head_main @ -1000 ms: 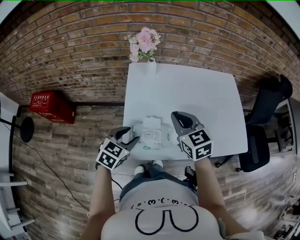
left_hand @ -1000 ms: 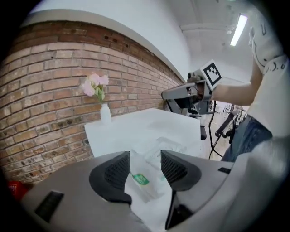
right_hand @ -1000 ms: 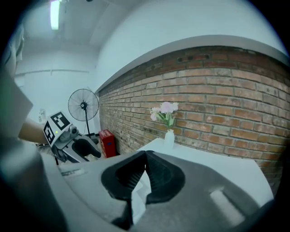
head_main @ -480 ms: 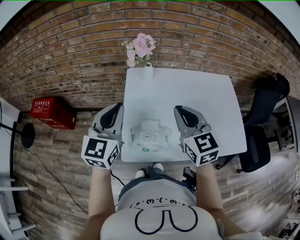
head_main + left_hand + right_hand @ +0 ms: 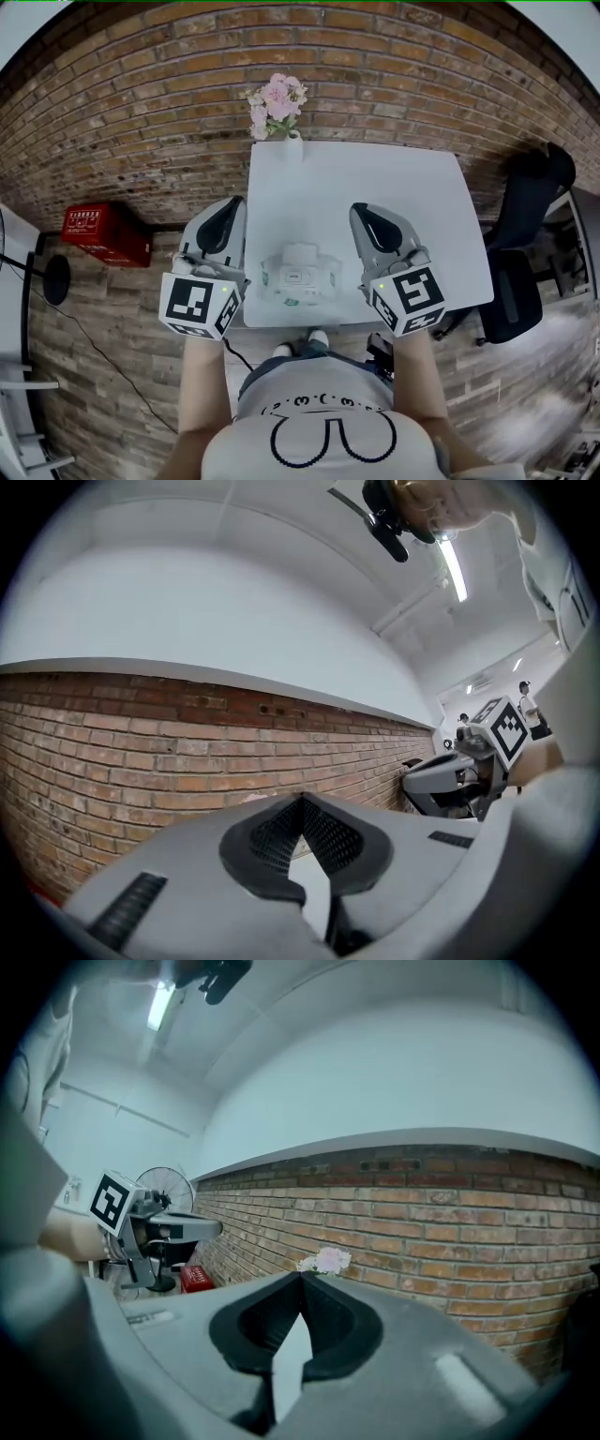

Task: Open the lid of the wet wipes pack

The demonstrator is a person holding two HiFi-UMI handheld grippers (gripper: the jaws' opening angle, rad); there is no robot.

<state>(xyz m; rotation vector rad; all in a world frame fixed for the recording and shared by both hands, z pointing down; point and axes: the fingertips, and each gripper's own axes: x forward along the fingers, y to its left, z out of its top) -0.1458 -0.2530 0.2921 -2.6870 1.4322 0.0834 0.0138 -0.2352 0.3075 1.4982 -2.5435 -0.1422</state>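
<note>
The wet wipes pack (image 5: pixel 298 276) lies near the front edge of the white table (image 5: pixel 375 187). Its white lid flap (image 5: pixel 300 253) looks lifted toward the far side. My left gripper (image 5: pixel 228 208) is held up left of the pack, clear of it, pointing away from me. Its jaws are shut with nothing between them, the pads meeting in the left gripper view (image 5: pixel 302 803). My right gripper (image 5: pixel 360 213) hovers right of the pack, also shut and empty (image 5: pixel 302 1279). Each gripper view shows the other gripper beside it, the right gripper (image 5: pixel 450 775) and the left gripper (image 5: pixel 173 1227).
A vase of pink flowers (image 5: pixel 275 98) stands at the table's far left corner and shows as flowers (image 5: pixel 326 1260) in the right gripper view. A red crate (image 5: pixel 101 236) sits on the brick-patterned floor to the left. A black office chair (image 5: pixel 530 234) is on the right.
Both grippers have risen from beside the pack. The left one was open and low at the pack's left; it now points level and is shut. The pack stays put.
</note>
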